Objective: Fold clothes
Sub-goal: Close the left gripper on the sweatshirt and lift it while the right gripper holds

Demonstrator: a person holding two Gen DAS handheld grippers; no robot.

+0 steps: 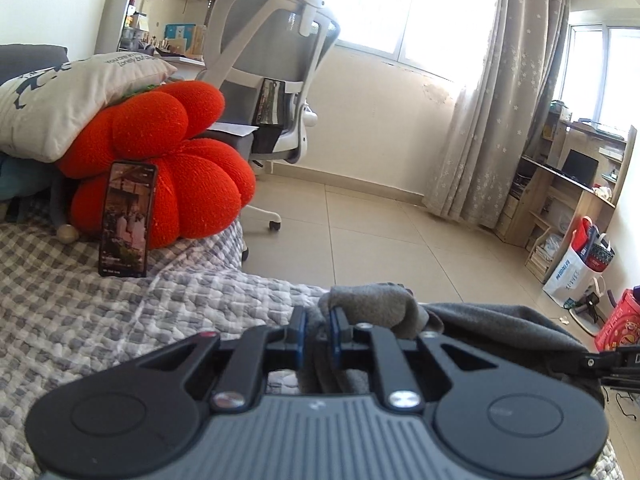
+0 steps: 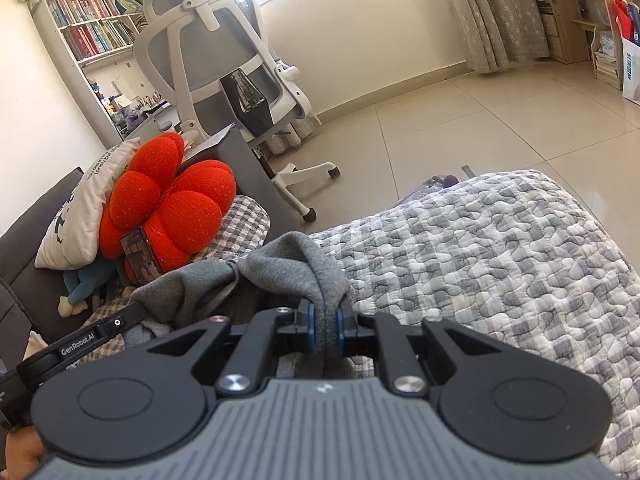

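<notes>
A grey fleece garment hangs bunched between both grippers above the checked quilt. My left gripper is shut on a fold of the garment, whose cloth bulges out past the blue pads. In the right wrist view the grey garment rises in a hump, and my right gripper is shut on another fold of it. The left gripper's body shows at the lower left of that view, close beside the cloth.
A red flower-shaped cushion with a phone leaning on it sits at the bed's head, under a white pillow. A white office chair stands on the tiled floor beyond the bed edge. Shelves and bags line the right wall.
</notes>
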